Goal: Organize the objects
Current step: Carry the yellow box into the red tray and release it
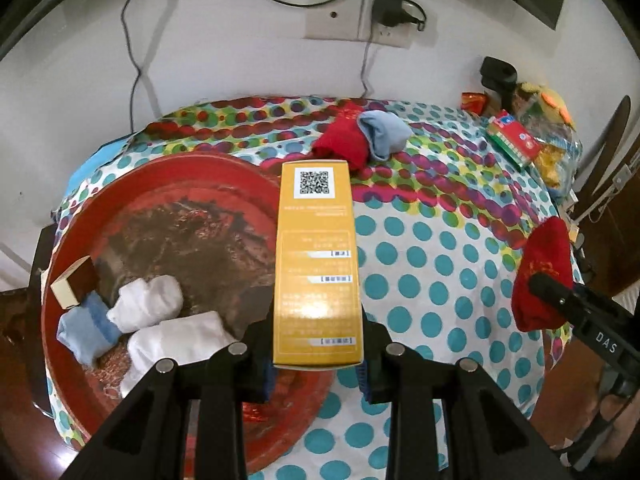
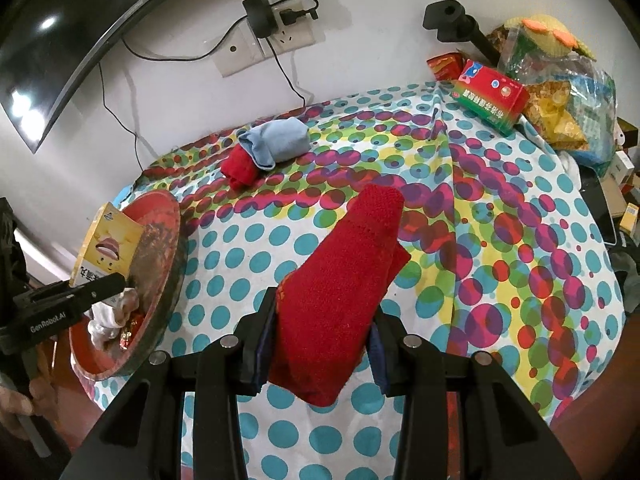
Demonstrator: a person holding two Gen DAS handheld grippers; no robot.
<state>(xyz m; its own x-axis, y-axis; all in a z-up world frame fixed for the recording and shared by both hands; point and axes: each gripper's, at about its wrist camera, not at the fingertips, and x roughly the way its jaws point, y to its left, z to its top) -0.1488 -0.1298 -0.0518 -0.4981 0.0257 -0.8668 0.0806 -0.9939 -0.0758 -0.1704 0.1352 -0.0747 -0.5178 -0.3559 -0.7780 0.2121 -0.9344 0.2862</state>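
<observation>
Left gripper (image 1: pixel 318 364) clamped on a tall yellow box (image 1: pixel 318 264), fingers narrow on its lower end, box held over the right edge of the red tray (image 1: pixel 140 184). Right gripper (image 2: pixel 320 344) pinched shut on a red sock (image 2: pixel 344 280), sock lifted off the dotted cloth (image 2: pixel 460 264) covering the worktop.

Left wrist view only: inside of the tray, with two white sock rolls (image 1: pixel 160 320), a blue-and-white sock (image 1: pixel 86 334) and a small cream-and-brown box (image 1: pixel 74 286) at its left side. It also catches the right gripper from the side at far right, red sock hanging from it.

Right wrist view only: the yellow box's front face with a cartoon print, tray seen edge-on at left, a hand on the left gripper's handle.

Farther back, both views: a red sock roll (image 2: pixel 238 166) touching a light blue sock roll (image 2: pixel 278 142) on the cloth. Back right corner: red-and-green carton (image 2: pixel 490 98), snack bags (image 2: pixel 560 92). Wall behind: socket with charger (image 2: pixel 260 14).
</observation>
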